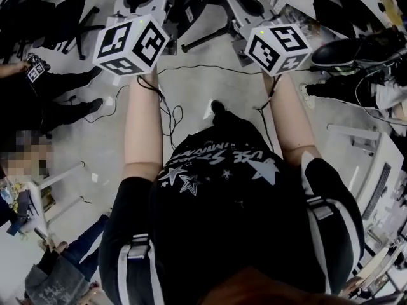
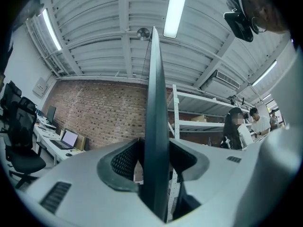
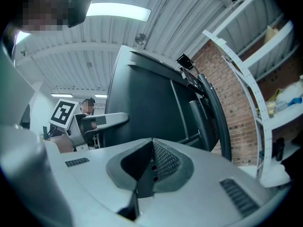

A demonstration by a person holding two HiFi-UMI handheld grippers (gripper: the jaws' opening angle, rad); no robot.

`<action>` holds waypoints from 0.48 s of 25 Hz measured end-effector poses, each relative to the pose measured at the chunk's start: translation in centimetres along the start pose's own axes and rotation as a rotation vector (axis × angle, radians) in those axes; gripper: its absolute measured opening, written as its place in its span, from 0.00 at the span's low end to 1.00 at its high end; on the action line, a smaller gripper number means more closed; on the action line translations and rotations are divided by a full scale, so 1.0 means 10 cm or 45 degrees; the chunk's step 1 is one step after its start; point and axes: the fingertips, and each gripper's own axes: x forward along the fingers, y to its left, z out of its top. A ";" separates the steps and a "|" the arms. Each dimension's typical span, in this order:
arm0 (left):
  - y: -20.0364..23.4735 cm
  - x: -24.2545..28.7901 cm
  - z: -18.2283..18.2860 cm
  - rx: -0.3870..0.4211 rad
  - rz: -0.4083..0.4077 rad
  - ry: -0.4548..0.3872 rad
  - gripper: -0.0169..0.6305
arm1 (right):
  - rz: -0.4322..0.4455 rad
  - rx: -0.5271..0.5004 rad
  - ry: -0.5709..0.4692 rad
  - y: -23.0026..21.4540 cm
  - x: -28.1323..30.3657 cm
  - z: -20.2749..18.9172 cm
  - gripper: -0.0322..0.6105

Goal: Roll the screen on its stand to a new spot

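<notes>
The big dark screen point(image 2: 155, 103) stands edge-on in the left gripper view. It runs straight up between the jaws of my left gripper point(image 2: 155, 174), whose pads press on its two faces. The right gripper view looks at the screen's black back point(image 3: 147, 98) with its mounting arm. There my right gripper point(image 3: 143, 176) is shut on a thin dark edge of the screen. In the head view only both marker cubes point(image 1: 130, 43) point(image 1: 278, 46) and the person's forearms show, raised over the stand's grey legs point(image 1: 241, 5); the jaws are hidden.
A black office chair point(image 1: 70, 18) and people's legs point(image 1: 63, 81) are at the left. Thin cables point(image 1: 168, 116) lie on the floor by the person's feet. A desk with a keyboard point(image 1: 381, 183) is at the right. White shelving point(image 2: 199, 112) stands before a brick wall.
</notes>
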 end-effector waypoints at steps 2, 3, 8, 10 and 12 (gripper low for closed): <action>-0.08 -0.09 0.00 -0.004 -0.006 0.007 0.36 | -0.007 -0.002 -0.006 0.08 -0.09 0.01 0.06; -0.12 -0.13 0.01 -0.004 -0.009 0.010 0.36 | -0.010 -0.004 -0.009 0.11 -0.14 0.02 0.06; -0.30 -0.39 0.11 -0.007 -0.040 0.011 0.36 | -0.043 -0.016 -0.021 0.33 -0.41 0.08 0.06; -0.36 -0.48 0.16 -0.007 -0.051 0.006 0.36 | -0.060 -0.018 -0.025 0.40 -0.52 0.09 0.06; -0.41 -0.56 0.18 -0.010 -0.058 -0.001 0.36 | -0.080 -0.020 -0.022 0.47 -0.63 0.07 0.06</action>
